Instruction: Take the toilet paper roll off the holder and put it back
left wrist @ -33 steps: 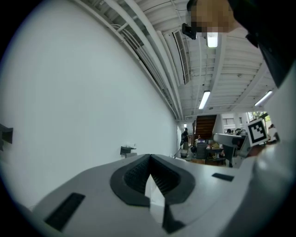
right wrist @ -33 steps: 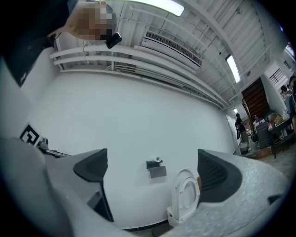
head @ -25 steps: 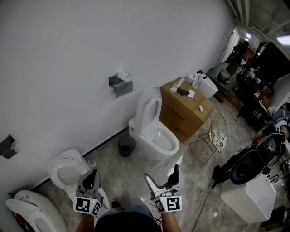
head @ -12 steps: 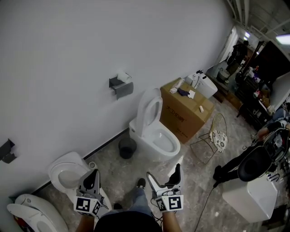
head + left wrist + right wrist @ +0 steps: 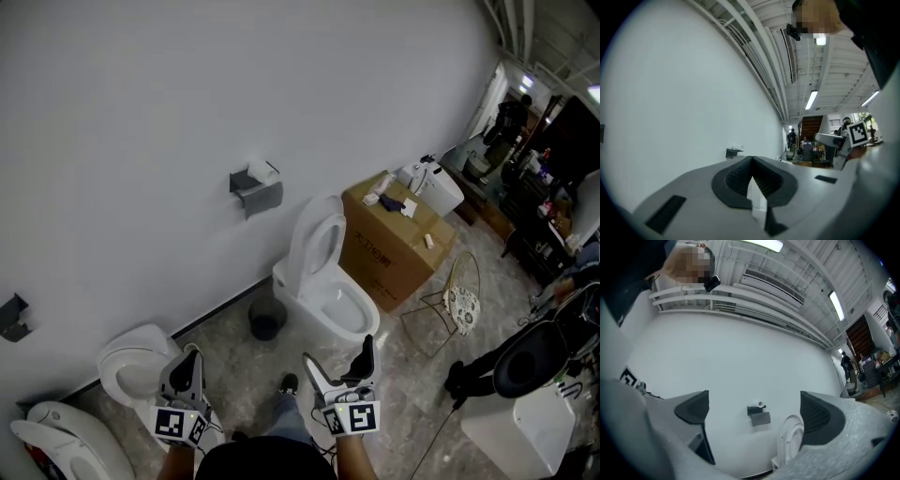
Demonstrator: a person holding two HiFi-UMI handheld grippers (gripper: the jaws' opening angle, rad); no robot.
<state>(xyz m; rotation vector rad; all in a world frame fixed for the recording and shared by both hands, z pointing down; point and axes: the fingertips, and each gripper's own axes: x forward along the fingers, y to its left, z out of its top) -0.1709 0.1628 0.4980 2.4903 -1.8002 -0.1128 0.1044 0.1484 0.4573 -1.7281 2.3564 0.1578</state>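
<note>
White wall (image 5: 141,112), grey holder (image 5: 256,191), mottled floor (image 5: 403,382)

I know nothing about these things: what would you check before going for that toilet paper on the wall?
1. Toilet paper roll sits on its wall holder: ok.
2. Right gripper open and empty: ok.
3. Left gripper open: not ok, its jaws are together.
4. Roll lined up with the right gripper: ok, it shows between the jaws in the right gripper view.
5. Grippers close to the roll: not ok, both are far back from the wall.
6. Toilet beside the holder leaves room: cannot tell.
</note>
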